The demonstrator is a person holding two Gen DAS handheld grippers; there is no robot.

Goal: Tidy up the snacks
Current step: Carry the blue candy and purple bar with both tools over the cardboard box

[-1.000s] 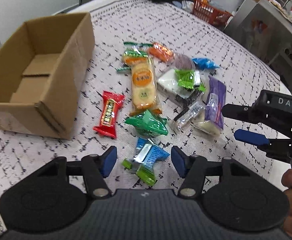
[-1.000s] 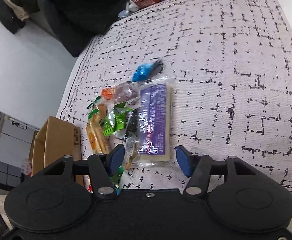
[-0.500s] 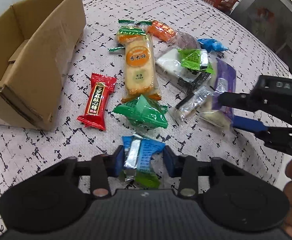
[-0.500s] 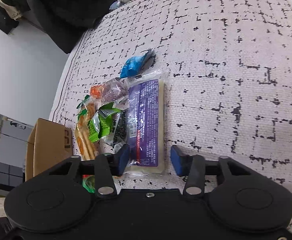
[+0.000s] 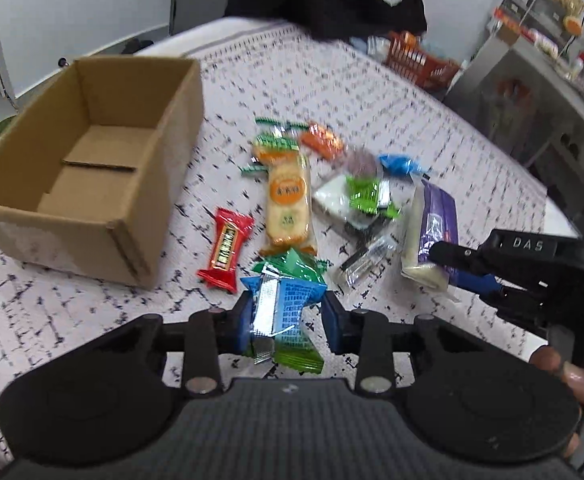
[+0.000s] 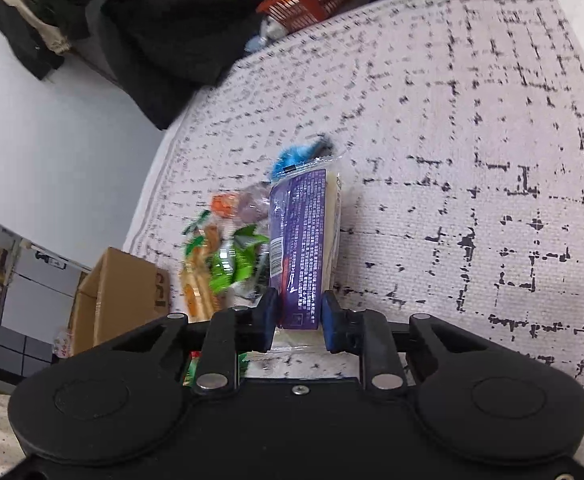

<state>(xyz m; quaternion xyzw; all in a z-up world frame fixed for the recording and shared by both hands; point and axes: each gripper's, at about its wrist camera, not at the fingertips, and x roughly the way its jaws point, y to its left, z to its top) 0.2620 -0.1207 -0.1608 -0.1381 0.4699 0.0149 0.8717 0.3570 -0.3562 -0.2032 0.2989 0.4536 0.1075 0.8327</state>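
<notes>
My left gripper (image 5: 287,316) is shut on a blue and green snack packet (image 5: 285,312), lifted above the cloth. An open cardboard box (image 5: 91,184) stands to its left, with nothing inside. Loose snacks lie between: a red bar (image 5: 226,249), a long orange cracker pack (image 5: 287,204), a green packet (image 5: 368,194), and others. My right gripper (image 6: 298,320) is shut on the near end of a purple wafer pack (image 6: 304,240), tilted up on its edge. From the left wrist view, the right gripper (image 5: 468,268) grips that purple pack (image 5: 432,232) at the pile's right side.
A patterned white cloth (image 6: 472,140) covers the table. An orange basket (image 5: 416,60) and dark clothing (image 6: 163,40) sit beyond the far edge. A grey shelf unit (image 5: 532,92) stands to the right. A hand (image 5: 572,372) holds the right gripper.
Both grippers went from open to shut, the left on the blue and green packet, the right on the purple pack. The left has lifted its packet; the purple pack has tipped onto its edge.
</notes>
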